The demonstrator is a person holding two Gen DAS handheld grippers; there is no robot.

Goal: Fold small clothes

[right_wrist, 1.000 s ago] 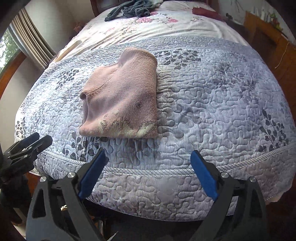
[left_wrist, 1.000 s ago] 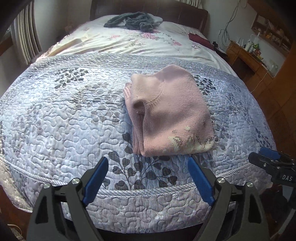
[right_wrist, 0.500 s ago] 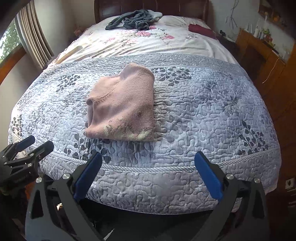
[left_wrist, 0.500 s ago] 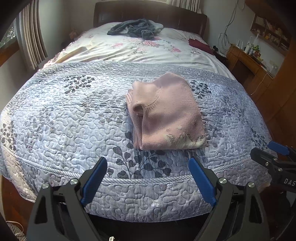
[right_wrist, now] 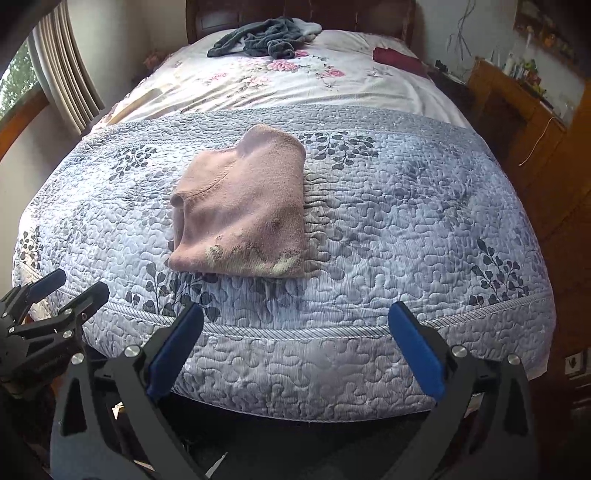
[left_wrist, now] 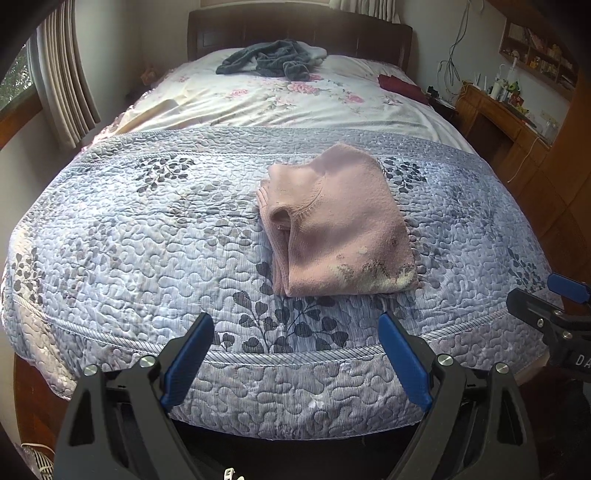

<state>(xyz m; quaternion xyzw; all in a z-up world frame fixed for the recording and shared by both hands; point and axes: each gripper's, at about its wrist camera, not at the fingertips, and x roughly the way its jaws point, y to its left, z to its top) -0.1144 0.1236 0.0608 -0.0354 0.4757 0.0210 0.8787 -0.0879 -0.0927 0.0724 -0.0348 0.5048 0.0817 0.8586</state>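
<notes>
Soft daylight from the window (left_wrist: pixel 14 77), fisheye-bent, dark-vignetted edges.

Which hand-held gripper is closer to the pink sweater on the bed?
Left, slightly. The left hand-held gripper hangs open just short of the pink sweater, almost straight before it. The right hand-held gripper sits open farther to the sweater's right.

Quilted bed (left_wrist: pixel 147 236), dark headboard (left_wrist: pixel 295 29), curtained window (left_wrist: pixel 55 74), wooden desk (left_wrist: pixel 506 118)

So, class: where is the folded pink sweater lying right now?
The folded pink sweater lies on the blue quilted bedspread near the foot of the bed, ahead of both open claws, slightly right in the left wrist view.
</notes>
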